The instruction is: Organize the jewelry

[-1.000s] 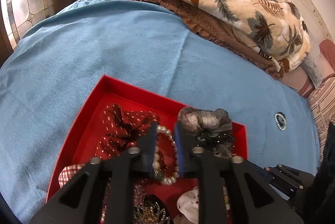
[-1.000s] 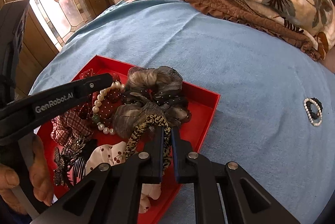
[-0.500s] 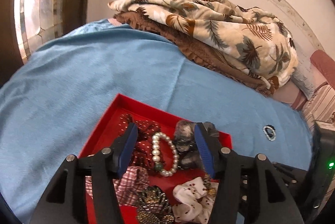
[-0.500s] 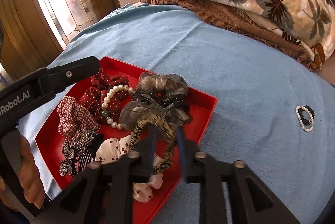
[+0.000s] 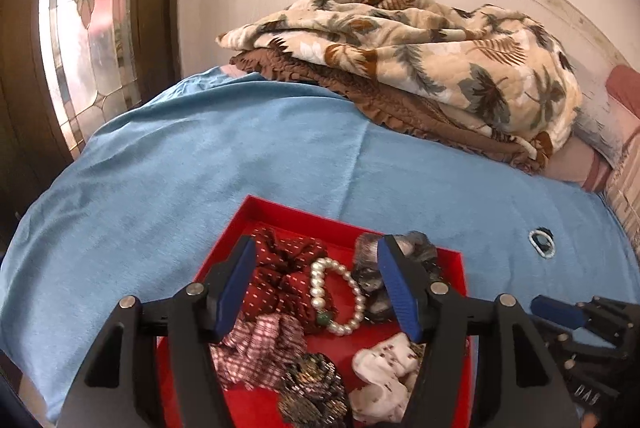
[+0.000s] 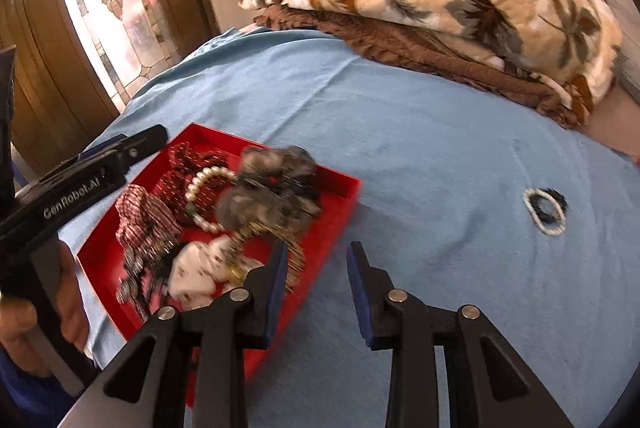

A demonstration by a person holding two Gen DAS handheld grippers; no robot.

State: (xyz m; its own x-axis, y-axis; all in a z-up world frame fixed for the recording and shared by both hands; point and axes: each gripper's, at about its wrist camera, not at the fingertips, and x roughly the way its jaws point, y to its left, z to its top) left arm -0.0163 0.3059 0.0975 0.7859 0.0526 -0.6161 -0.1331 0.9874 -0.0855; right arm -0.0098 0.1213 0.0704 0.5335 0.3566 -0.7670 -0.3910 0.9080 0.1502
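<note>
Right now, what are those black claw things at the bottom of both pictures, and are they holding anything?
They are grabbing tools, not a robot. A person holds one in each hand, and each carries a small camera looking along its two fingers. So one picture comes from the left gripper, the other from the right gripper.

Both sit above a bed with a blue cover. On it lies a red tray of hair scrunchies, a pearl bracelet and a leopard-print hair tie. Farther off, alone on the cover, lie two small bead rings. A leafy blanket is piled at the back.

Both grippers have just been opening. Nothing sits between their fingers, so nothing is held.
</note>
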